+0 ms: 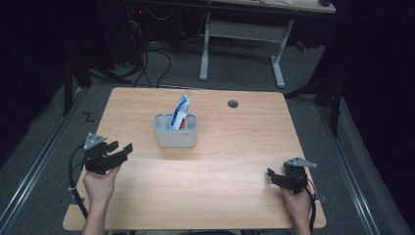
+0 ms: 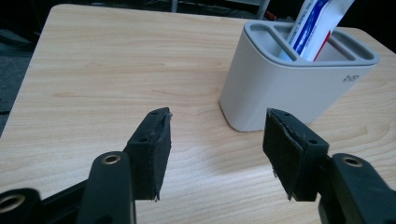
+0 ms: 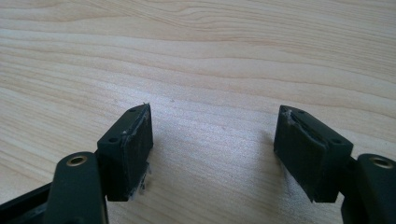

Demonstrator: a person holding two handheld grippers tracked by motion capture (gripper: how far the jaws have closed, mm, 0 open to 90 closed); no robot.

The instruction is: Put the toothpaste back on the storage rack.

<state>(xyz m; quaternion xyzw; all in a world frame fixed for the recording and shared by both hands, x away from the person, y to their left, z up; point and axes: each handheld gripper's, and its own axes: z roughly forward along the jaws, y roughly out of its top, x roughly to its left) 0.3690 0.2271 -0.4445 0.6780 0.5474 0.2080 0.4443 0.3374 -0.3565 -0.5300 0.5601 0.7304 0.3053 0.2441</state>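
Note:
A pale grey holder (image 1: pixel 175 130) with several slots stands upright mid-table, a little toward the far side. A blue, white and red toothpaste tube (image 1: pixel 180 112) leans out of it. In the left gripper view the holder (image 2: pixel 289 88) sits ahead and to the right of the jaws, with the tube (image 2: pixel 314 25) poking from a middle slot. My left gripper (image 1: pixel 122 146) is open and empty at the table's left side, aimed toward the holder. My right gripper (image 1: pixel 270 176) is open and empty near the front right, low over bare wood (image 3: pixel 210 84).
A round cable hole (image 1: pixel 233 104) lies in the table's far right part. Beyond the wooden table (image 1: pixel 235 161) are a white desk frame (image 1: pixel 244 34) and floor cables (image 1: pixel 151 63). Table edges run close to both hands.

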